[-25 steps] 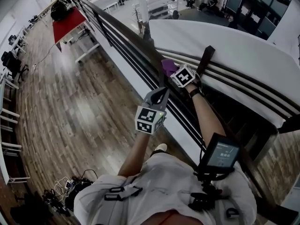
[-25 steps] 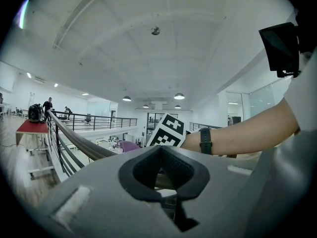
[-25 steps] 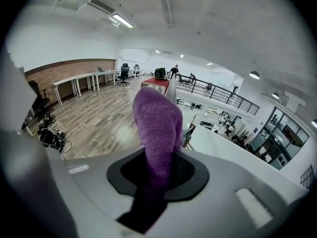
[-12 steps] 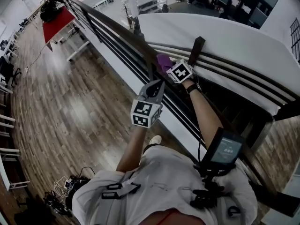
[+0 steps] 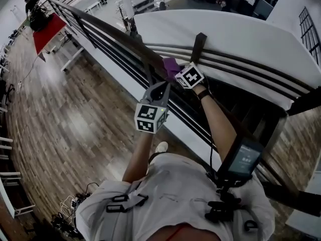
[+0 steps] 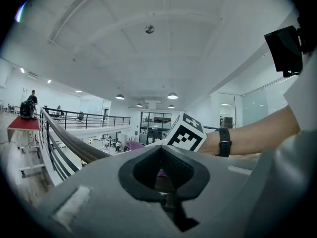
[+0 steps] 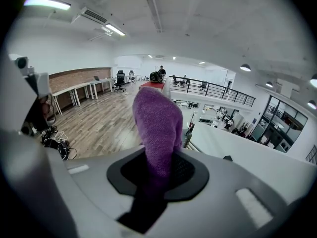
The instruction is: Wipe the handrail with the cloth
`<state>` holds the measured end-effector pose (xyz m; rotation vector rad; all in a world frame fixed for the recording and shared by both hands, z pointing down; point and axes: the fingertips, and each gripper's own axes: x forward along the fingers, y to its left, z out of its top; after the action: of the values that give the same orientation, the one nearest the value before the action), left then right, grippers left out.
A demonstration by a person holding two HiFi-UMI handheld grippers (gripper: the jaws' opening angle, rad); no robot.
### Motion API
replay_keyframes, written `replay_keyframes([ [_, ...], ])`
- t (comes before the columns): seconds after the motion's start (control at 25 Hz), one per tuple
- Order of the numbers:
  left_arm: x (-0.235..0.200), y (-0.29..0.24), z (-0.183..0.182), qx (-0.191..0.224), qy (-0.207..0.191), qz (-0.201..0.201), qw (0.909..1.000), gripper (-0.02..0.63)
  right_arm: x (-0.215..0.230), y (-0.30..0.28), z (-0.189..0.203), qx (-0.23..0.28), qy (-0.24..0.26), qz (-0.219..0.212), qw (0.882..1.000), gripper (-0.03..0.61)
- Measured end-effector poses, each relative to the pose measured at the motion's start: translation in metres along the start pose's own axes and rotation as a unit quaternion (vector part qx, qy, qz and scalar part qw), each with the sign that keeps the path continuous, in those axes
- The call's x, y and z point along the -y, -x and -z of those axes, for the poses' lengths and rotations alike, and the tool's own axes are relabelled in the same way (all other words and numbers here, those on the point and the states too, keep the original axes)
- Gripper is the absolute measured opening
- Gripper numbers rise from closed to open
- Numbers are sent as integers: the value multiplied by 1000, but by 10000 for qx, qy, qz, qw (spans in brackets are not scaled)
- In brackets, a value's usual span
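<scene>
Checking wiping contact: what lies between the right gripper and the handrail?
The purple cloth, clamped in the right gripper, sits on the handrail, per the head view.

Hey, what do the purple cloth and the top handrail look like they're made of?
The purple cloth looks like soft knitted or terry-like fabric, matte: its surface shows a fuzzy, nubby weave. The handrail is a dark brown top rail with a slight sheen, probably varnished wood, though coated metal can't be ruled out.
</scene>
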<state>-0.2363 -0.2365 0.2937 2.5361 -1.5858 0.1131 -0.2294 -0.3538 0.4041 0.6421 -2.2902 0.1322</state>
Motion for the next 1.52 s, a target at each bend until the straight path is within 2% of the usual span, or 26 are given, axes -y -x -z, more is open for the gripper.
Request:
replay_keyframes([
  [0.36, 41, -15, 5, -102, 8, 461, 9989, 0, -3, 47, 50, 22, -391, -12, 9992, 84],
  [0.92, 106, -36, 10, -195, -156, 1257, 9917, 0, -6, 123, 117, 94, -821, 449, 9956, 84],
  [1.2, 147, -48, 12, -293, -270, 1647, 9855, -2, -6, 164, 153, 43, -843, 816, 9931, 84],
  [1.52, 184, -57, 10, -306, -388, 2020, 9781, -1, -14, 191, 172, -12, -838, 1128, 9901, 84],
])
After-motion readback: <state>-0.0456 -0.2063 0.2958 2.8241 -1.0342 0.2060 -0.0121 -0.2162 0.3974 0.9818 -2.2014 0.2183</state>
